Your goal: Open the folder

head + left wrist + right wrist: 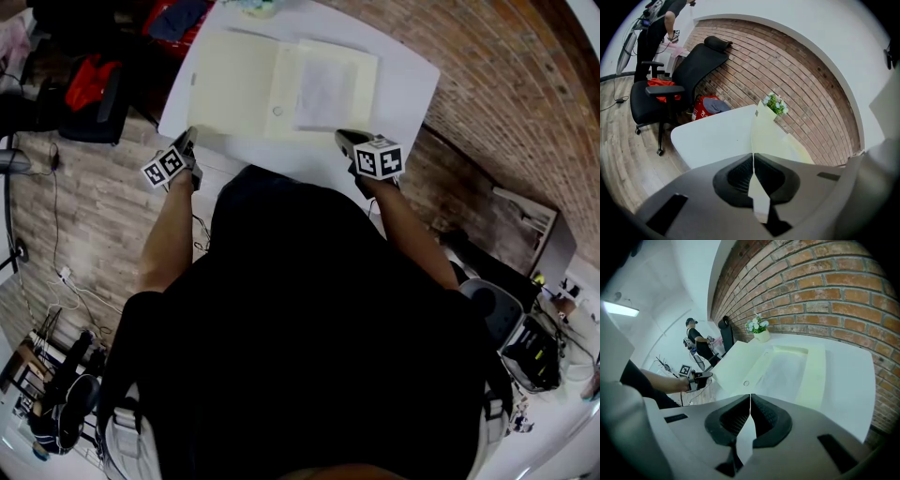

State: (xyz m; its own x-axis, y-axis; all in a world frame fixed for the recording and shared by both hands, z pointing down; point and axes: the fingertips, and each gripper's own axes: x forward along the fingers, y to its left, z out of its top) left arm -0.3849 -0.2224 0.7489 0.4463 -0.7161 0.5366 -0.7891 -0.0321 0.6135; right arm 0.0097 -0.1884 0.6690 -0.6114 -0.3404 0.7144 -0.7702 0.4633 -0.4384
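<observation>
Lying open on the white table, the cream folder was pinched at its left cover by the left gripper, likely to lay it flat. The right gripper was shut, empty.

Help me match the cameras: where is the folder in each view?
Head view: folder open, top centre, on the table.
Left gripper view: folder at centre, its near cover seen edge-on.
Right gripper view: folder at centre, spread open.
Shared landmark: the brick wall beside the table.
</observation>
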